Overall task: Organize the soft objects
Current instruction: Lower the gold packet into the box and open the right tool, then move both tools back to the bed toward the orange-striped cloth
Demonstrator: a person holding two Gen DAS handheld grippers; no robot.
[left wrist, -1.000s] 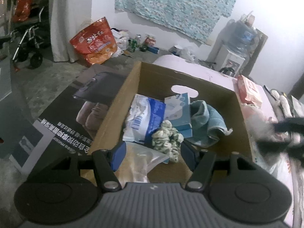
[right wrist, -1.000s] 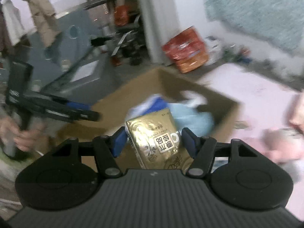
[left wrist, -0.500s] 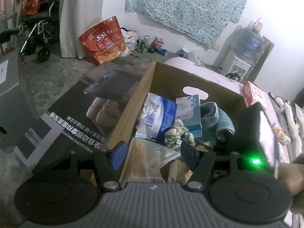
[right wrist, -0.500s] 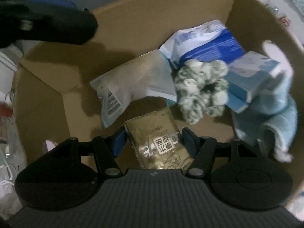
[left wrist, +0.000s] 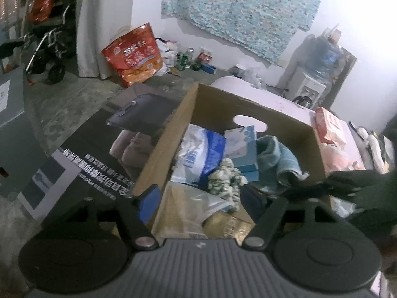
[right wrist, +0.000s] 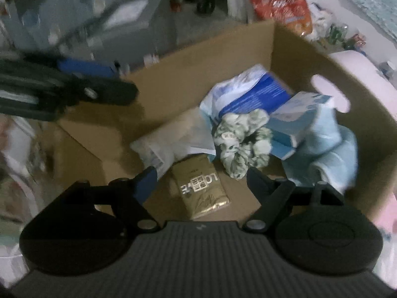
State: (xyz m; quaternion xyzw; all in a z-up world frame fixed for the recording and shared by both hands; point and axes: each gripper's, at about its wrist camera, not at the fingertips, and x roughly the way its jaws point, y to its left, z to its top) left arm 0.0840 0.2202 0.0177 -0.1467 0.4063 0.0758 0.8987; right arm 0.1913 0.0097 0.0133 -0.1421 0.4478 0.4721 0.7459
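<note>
An open cardboard box [right wrist: 310, 57] holds soft things: a gold pouch [right wrist: 202, 188] lying on the box floor, a green-and-white scrunchie [right wrist: 242, 137], a light blue towel [right wrist: 330, 146], a blue-and-white pack [right wrist: 250, 92], a tissue pack [right wrist: 300, 116] and a clear bag [right wrist: 173, 139]. My right gripper [right wrist: 202, 181] is open above the gold pouch, which lies loose between its fingers. My left gripper [left wrist: 199, 197] is open and empty over the box's near-left edge [left wrist: 158, 159]. The scrunchie [left wrist: 227, 178] and towel [left wrist: 275, 161] show in the left wrist view too.
The box sits on a pink surface [left wrist: 273, 99] with a red-and-white pack [left wrist: 327, 124] and a pink soft thing [left wrist: 340, 161] to its right. A printed board [left wrist: 99, 149] lies left of the box. A red bag [left wrist: 136, 54] stands by the far wall.
My right gripper opened and let go of the gold pouch, which now lies on the box floor. It has drawn back and up. My left gripper stays open at the box edge.
</note>
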